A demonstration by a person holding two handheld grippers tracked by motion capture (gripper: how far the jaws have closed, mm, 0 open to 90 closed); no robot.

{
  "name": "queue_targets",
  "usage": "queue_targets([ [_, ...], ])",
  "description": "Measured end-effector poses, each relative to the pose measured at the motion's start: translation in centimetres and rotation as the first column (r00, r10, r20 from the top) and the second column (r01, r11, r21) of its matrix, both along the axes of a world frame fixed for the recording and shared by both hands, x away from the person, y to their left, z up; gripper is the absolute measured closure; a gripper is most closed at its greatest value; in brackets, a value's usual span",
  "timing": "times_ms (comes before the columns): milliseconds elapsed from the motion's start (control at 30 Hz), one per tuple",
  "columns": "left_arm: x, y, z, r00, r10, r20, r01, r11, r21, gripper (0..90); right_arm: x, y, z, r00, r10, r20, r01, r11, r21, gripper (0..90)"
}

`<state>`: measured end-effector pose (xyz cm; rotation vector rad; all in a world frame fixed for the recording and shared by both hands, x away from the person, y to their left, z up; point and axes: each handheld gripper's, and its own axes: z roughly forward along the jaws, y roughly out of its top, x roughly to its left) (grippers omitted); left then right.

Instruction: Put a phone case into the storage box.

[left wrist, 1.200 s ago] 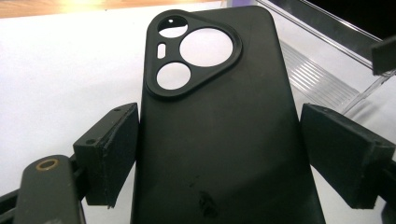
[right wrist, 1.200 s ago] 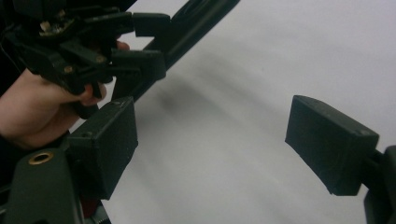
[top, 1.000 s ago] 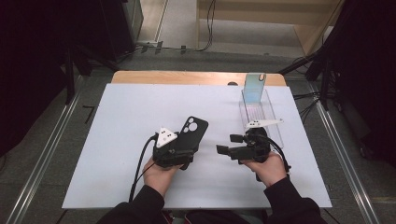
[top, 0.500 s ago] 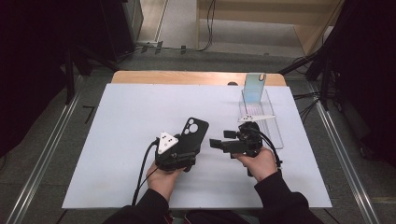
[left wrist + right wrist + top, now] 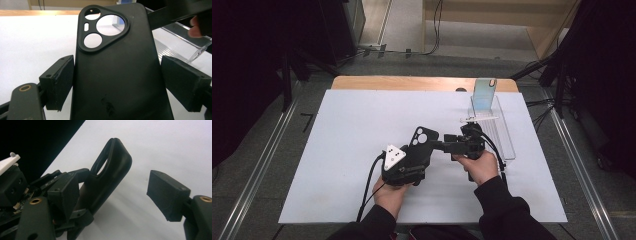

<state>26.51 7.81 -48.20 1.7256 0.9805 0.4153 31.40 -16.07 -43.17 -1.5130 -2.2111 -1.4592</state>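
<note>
A black phone case [image 5: 424, 138] with a three-hole camera cut-out is held upright above the white table. My left gripper [image 5: 414, 154] is shut on its lower half. In the left gripper view the case [image 5: 117, 62] sits between both pads [image 5: 58, 80], back side facing the camera. My right gripper [image 5: 438, 145] reaches in from the right, open, at the case's upper edge. In the right gripper view the case's top corner [image 5: 112, 170] stands between the spread jaws of my right gripper [image 5: 115, 195], nearer one pad [image 5: 166, 195] than touching it.
A clear acrylic tray [image 5: 502, 135] stands at the right back of the white table top [image 5: 347, 135], with a pale blue phone-like slab [image 5: 485, 94] propped upright at its far end and a white stick [image 5: 479, 119] across it. A wooden strip [image 5: 412, 83] runs along the far edge.
My right gripper has moved left to the case's top edge. My left gripper has shifted a little right and forward, still holding the case.
</note>
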Motion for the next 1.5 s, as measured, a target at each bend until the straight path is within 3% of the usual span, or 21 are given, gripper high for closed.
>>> queue_targets([
  [467, -0.3, -0.2, 0.5, 1.0, 0.001, -0.006, -0.001, 0.9989, -0.047, 14.5, 1.2, 1.0, -0.3, 0.9976, -0.016, -0.067, 0.02, 0.998, 0.065, 44.2],
  [733, -0.4, -0.4, 0.6, 0.9996, -0.012, -0.025, 0.01, 0.9978, -0.065, 14.5, 1.5, 1.0, -0.4, 0.9962, -0.026, -0.083, 0.036, 0.992, 0.121, 64.8],
  [867, -0.3, -0.4, 0.5, 0.9982, -0.021, -0.057, 0.017, 0.9963, -0.085, 14.3, 1.5, 1.0, -0.3, 0.9951, -0.013, -0.098, 0.03, 0.984, 0.174, 73.8],
  [1167, -0.3, -0.4, 0.6, 0.997, -0.046, -0.062, 0.038, 0.9921, -0.119, 13.7, 1.2, 1.2, 0.7, 0.9965, 0.015, -0.083, 0.0, 0.983, 0.185, 77.7],
  [1233, -0.2, -0.3, 0.5, 0.9947, -0.064, -0.081, 0.052, 0.9889, -0.14, 13.3, 1.1, 1.2, 0.8, 0.9961, 0.022, -0.085, -0.006, 0.981, 0.192, 77.9],
  [1500, 0.2, -0.2, 1.4, 0.987, -0.086, -0.136, 0.07, 0.9904, -0.119, 12.9, 0.7, 1.5, 1.6, 0.9984, 0.033, -0.045, -0.026, 0.988, 0.151, 78.1],
])
